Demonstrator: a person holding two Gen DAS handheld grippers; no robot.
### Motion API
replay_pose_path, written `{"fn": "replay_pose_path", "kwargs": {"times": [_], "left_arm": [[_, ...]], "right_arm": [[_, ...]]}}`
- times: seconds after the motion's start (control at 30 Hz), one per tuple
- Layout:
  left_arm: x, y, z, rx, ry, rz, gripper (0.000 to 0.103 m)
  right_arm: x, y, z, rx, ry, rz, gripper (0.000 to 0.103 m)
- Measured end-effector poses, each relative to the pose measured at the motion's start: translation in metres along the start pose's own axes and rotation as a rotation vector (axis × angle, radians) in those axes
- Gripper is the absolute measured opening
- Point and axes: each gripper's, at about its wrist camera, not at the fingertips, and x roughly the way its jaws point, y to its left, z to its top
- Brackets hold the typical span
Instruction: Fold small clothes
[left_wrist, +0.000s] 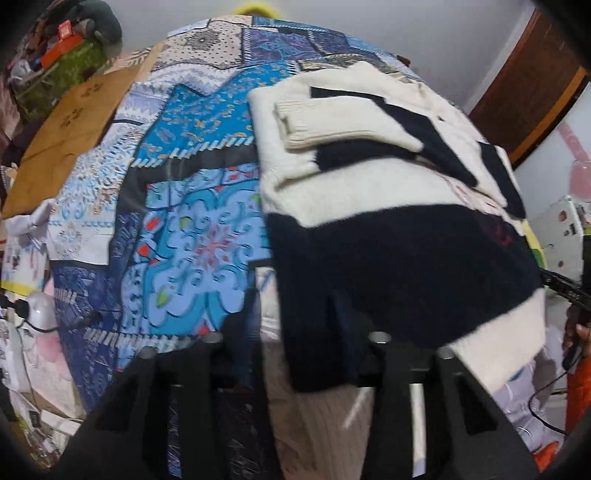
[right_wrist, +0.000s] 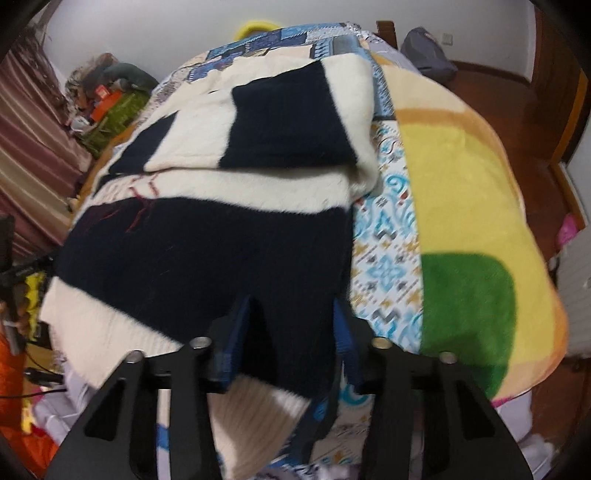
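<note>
right wrist view: both grippers (right_wrist: 291, 343) (left_wrist: 295, 332) clamp sweater (right_wrist: 207, 236) hem; fleece blanket (right_wrist: 461, 192) alongside.

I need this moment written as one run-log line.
stage: folding | item: cream and navy knitted sweater on patterned blue bedsheet, sleeves folded in | left gripper: at hem | right gripper: around hem

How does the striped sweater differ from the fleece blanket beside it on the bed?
The sweater is banded in navy and cream; the fleece blanket is yellow with a green patch and tan border. The sweater is partly folded, a sleeve laid across its body, while the blanket lies spread over the bed's right side. The sweater's near hem sits between the right tongs; the blanket is untouched. Both look soft and fuzzy.
</note>
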Motion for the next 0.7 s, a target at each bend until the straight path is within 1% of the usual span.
{"fn": "replay_pose_path", "kwargs": {"times": [0.03, 0.07, 0.1, 0.13, 0.2, 0.3, 0.37, 0.5, 0.6, 0.63, 0.7], "left_arm": [[-0.001, -0.003, 0.000, 0.003, 0.001, -0.010, 0.020], [-0.002, -0.006, 0.000, 0.009, -0.004, 0.001, 0.018], [-0.003, -0.009, 0.002, 0.019, -0.008, 0.013, 0.011], [-0.004, -0.012, 0.003, 0.025, -0.012, 0.016, 0.009], [-0.010, -0.015, 0.010, 0.024, -0.035, 0.011, 0.008], [-0.023, -0.016, 0.024, 0.012, -0.084, -0.013, 0.007], [-0.032, -0.018, 0.038, 0.009, -0.124, -0.023, 0.007], [-0.041, -0.016, 0.068, -0.012, -0.173, -0.057, 0.007], [-0.038, -0.015, 0.092, -0.014, -0.202, -0.035, 0.007], [-0.033, -0.013, 0.101, -0.021, -0.204, -0.028, 0.007], [-0.023, -0.008, 0.114, -0.041, -0.200, -0.019, 0.006]], "right_arm": [[0.000, 0.001, -0.001, -0.002, -0.002, 0.005, 0.028], [0.000, 0.004, 0.000, -0.009, -0.006, 0.009, 0.024], [-0.001, 0.007, 0.000, -0.013, -0.014, 0.012, 0.011], [-0.003, 0.010, 0.002, -0.017, -0.023, 0.012, 0.008], [-0.007, 0.015, 0.009, -0.031, -0.039, 0.022, 0.007], [-0.017, 0.026, 0.023, -0.072, -0.089, 0.028, 0.007], [-0.023, 0.032, 0.035, -0.096, -0.124, 0.029, 0.007], [-0.031, 0.040, 0.066, -0.125, -0.193, 0.026, 0.007], [-0.031, 0.041, 0.084, -0.133, -0.232, 0.014, 0.007], [-0.027, 0.040, 0.093, -0.132, -0.241, 0.008, 0.007], [-0.027, 0.032, 0.101, -0.120, -0.248, -0.001, 0.007]]}}
